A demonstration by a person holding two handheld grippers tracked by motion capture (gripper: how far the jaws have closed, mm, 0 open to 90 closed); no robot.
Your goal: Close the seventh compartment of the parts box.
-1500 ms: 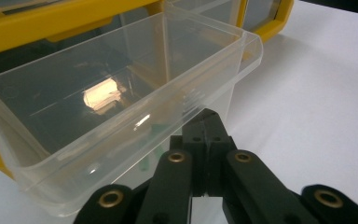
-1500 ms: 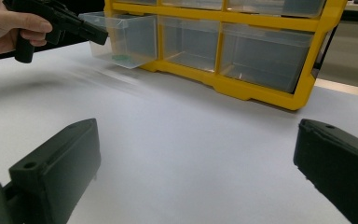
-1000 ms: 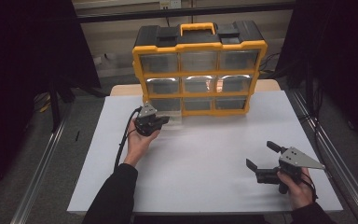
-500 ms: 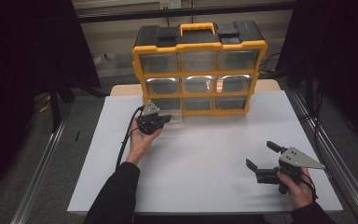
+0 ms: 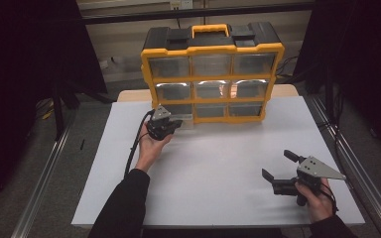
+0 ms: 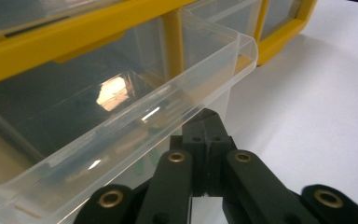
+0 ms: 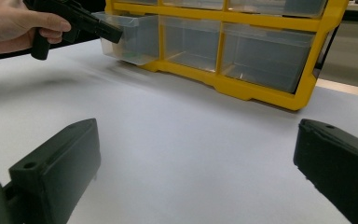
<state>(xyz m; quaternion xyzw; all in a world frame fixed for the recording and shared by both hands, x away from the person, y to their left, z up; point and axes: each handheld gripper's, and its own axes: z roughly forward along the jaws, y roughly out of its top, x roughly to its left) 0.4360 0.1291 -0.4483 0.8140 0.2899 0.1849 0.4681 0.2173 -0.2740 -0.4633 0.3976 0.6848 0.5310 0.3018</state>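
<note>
A yellow and black plastic organizer cabinet with clear drawers [image 5: 212, 74] stands at the far side of the white table [image 5: 218, 163]. It is the landmark here. Its bottom-left drawer, a clear plastic drawer [image 6: 121, 121], is pulled partly out of the cabinet toward the person, so its front wall and rim stand forward of the yellow frame. In the right gripper view this same drawer [image 7: 130, 39] sticks out beyond the two drawers beside it in the bottom row.

The left gripper [image 5: 171, 125] is held by the person's left hand [image 5: 151, 146] directly in front of the cabinet's bottom-left corner. In the left gripper view its two black jaws are pressed together with no gap between them, and their tips [image 6: 204, 122] sit under the drawer's front rim, against the front wall. Whether a thin lip of the drawer is pinched between them I cannot tell.

The right gripper [image 5: 278, 171] rests low over the table, well apart from the cabinet, toward the near right part of the table, in the person's right hand [image 5: 320, 198]. Its jaws are spread wide and nothing is between them; they point toward the cabinet.
</note>
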